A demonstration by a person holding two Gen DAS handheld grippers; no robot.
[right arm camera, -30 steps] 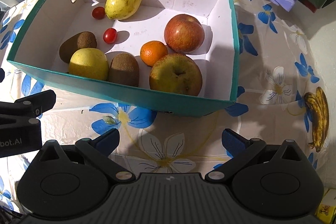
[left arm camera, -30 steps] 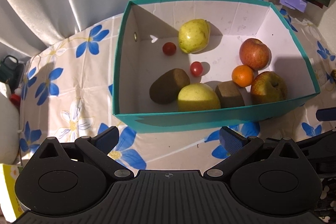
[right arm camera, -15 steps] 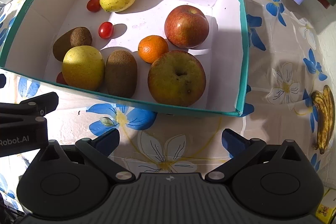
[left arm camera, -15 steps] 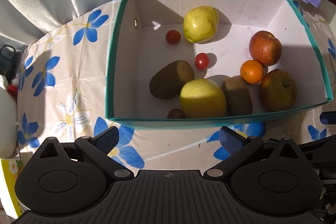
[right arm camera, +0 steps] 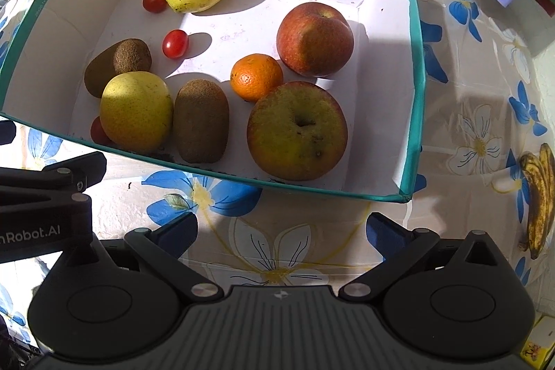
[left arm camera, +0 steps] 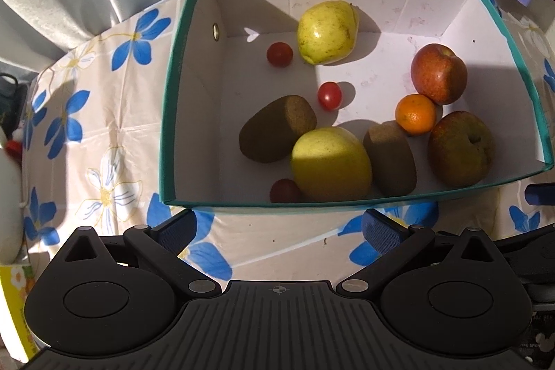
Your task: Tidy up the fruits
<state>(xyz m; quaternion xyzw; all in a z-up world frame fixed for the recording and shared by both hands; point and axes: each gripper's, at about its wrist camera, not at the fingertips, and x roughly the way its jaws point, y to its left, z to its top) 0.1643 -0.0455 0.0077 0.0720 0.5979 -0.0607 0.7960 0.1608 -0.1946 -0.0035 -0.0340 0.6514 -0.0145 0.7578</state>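
Teal-rimmed box (right arm camera: pixel 416 65) holds pears, apples, kiwis, an orange (right arm camera: pixel 256 77) and cherry tomatoes; left gripper (left arm camera: pixel 277 229) and right gripper (right arm camera: pixel 282 227) both spread, empty.

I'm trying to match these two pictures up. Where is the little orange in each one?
Left wrist view: the orange sits right of centre in the box, below the red apple.
Right wrist view: the orange sits near the middle, left of the red apple.
Shared landmark: the red apple touching it.
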